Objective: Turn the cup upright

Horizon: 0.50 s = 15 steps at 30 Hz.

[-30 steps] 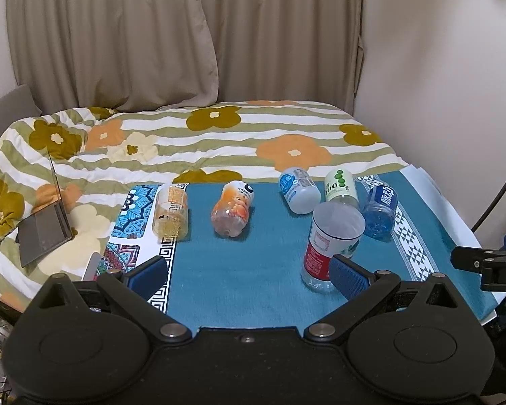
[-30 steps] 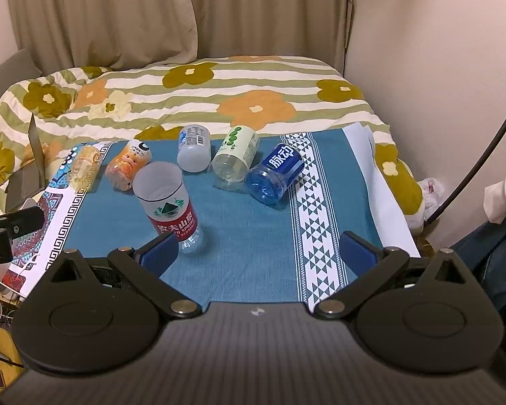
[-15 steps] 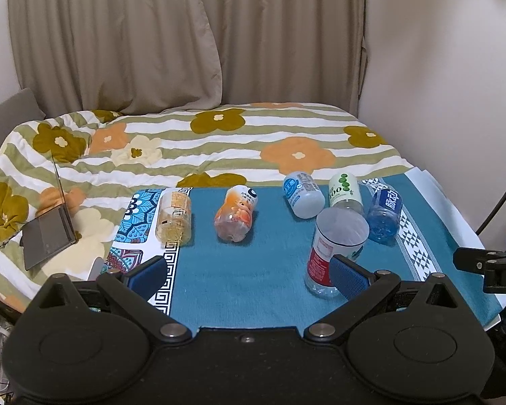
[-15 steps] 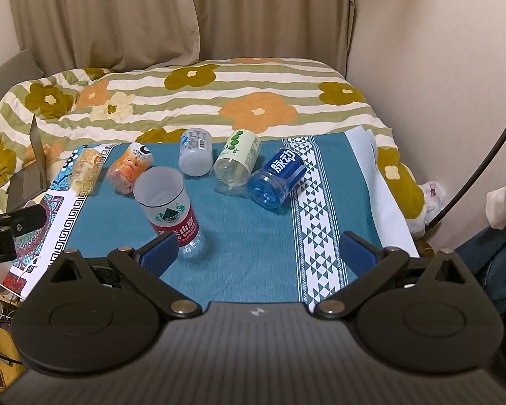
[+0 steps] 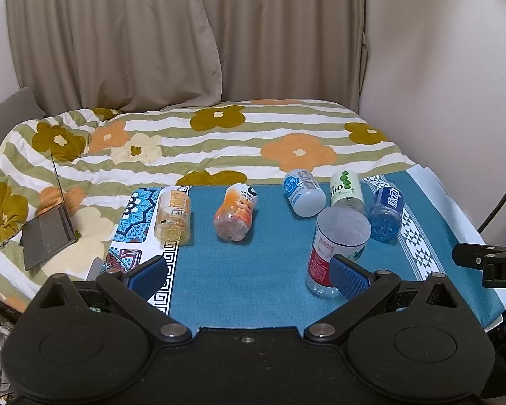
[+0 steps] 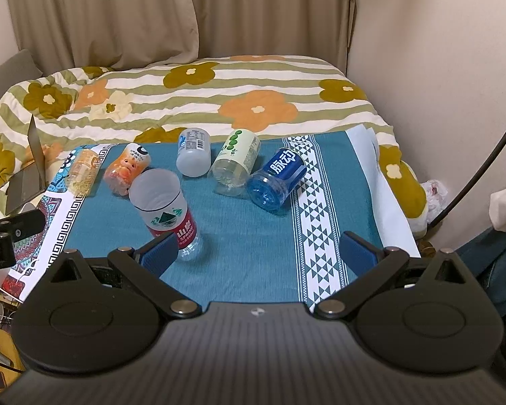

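Several cups cut from plastic bottles rest on a blue mat point(image 5: 253, 270) on the bed. The red-labelled cup point(image 5: 337, 249) point(image 6: 165, 212) stands upright, open end up. On their sides lie a yellow cup point(image 5: 172, 216) point(image 6: 82, 170), an orange cup point(image 5: 236, 216) point(image 6: 126, 168), a white-blue cup point(image 5: 303, 192) point(image 6: 194, 155), a green-dotted cup point(image 5: 345, 190) point(image 6: 236, 162) and a blue cup point(image 5: 386, 214) point(image 6: 276, 179). My left gripper point(image 5: 249, 273) is open and empty, its right finger just in front of the red cup. My right gripper point(image 6: 258, 253) is open and empty above the mat's near part.
A flowered quilt point(image 5: 219, 141) covers the bed behind the mat. A half-open laptop point(image 5: 50, 226) lies at the left. Curtains point(image 5: 185, 33) hang behind, and a wall stands close on the right. A black cable point(image 6: 482, 165) arcs at the right edge.
Both grippers have drawn back and up from the mat, so the cups sit lower and farther in both views. The cups have not moved.
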Each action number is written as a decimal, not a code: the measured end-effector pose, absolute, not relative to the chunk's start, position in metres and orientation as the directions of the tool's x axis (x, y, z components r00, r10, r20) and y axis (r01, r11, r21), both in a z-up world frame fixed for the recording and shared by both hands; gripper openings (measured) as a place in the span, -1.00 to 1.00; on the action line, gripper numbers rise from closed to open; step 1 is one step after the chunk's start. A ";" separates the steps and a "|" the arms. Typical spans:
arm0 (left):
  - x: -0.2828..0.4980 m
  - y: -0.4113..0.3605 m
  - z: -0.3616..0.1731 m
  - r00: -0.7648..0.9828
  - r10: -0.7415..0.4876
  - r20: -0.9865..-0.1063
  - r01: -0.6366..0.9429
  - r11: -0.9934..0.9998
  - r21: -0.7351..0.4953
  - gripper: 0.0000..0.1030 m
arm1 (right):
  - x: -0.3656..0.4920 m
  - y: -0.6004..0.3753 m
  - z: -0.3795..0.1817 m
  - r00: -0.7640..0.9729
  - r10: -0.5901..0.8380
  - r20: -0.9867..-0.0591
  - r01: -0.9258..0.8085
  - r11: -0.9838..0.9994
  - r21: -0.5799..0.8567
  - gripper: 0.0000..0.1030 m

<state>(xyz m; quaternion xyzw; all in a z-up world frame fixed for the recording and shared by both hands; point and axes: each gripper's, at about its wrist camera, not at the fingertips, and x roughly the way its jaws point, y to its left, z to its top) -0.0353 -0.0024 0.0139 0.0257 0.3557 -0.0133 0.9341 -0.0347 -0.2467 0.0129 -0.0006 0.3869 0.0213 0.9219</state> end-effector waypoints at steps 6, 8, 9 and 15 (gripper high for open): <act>-0.033 -0.003 0.013 0.746 -0.003 -0.666 0.042 0.998 0.043 1.00 | -0.034 -0.247 0.013 0.700 0.039 -0.713 -0.040 0.999 0.015 1.00; -0.033 -0.003 0.013 0.746 -0.002 -0.666 0.042 0.998 0.044 1.00 | -0.034 -0.247 0.013 0.701 0.039 -0.712 -0.040 0.999 0.015 1.00; -0.033 -0.003 0.012 0.746 -0.001 -0.666 0.042 0.998 0.045 1.00 | -0.034 -0.247 0.013 0.700 0.039 -0.713 -0.040 0.999 0.016 1.00; -0.031 0.000 0.011 0.745 -0.002 -0.667 0.041 0.998 0.043 1.00 | -0.033 -0.246 0.013 0.699 0.040 -0.714 -0.041 0.999 0.016 1.00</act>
